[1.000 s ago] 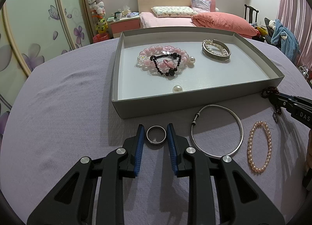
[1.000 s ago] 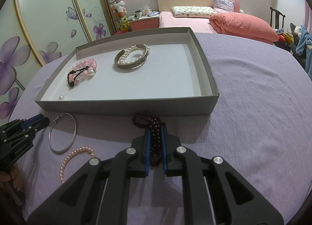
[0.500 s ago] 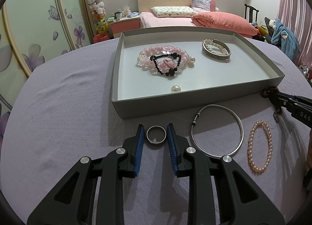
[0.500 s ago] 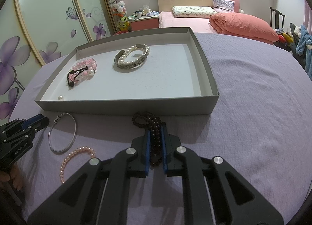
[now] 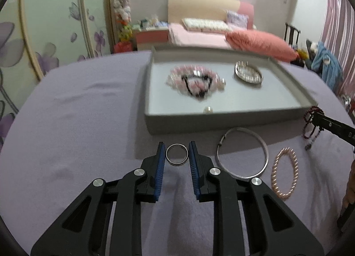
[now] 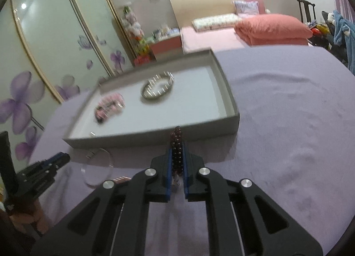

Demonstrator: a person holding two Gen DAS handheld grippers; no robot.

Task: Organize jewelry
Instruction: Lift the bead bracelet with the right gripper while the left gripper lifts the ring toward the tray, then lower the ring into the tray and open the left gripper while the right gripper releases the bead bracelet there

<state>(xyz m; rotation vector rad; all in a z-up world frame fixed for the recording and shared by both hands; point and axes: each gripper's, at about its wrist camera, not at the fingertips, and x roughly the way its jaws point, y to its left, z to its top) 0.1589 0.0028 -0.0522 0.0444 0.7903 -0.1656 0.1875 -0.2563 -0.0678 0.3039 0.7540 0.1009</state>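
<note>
1. The right gripper (image 6: 176,158) is pinching a dark red bead bracelet (image 6: 176,145) between its blue pads, the jaws pressed almost together on the strand. The beads are standing in a narrow upright loop above the fingertips, with a small charm hanging below. The grip seems to be high on the strand so that the rest can dangle free of the purple cloth (image 6: 288,122).

2. From the left wrist view, the same bracelet (image 5: 311,122) is hanging at the far right, apparently lifted off the table, its long axis running roughly up and down.

3. The left gripper (image 5: 176,156) is holding a plain silver ring (image 5: 177,154) between its fingertips. The jaws are spread only as wide as the ring and appear to be gripping it at both sides. The ring is lying flat, its opening facing up, so it has no long axis.

4. A shallow grey tray (image 5: 221,122) is sitting just beyond both grippers and is likely the destination. Inside it are lying pink and black bead bracelets (image 5: 195,80), a silver bangle with pearls (image 5: 248,72) and a loose pearl (image 5: 208,109).

5. On the cloth in front of the tray, a thin silver hoop (image 5: 243,152) and a pink pearl bracelet (image 5: 285,172) are waiting side by side, the bracelet's oval pointing toward the tray.

6. Parts of both views are blurring, so fine contact is hard to confirm.
</note>
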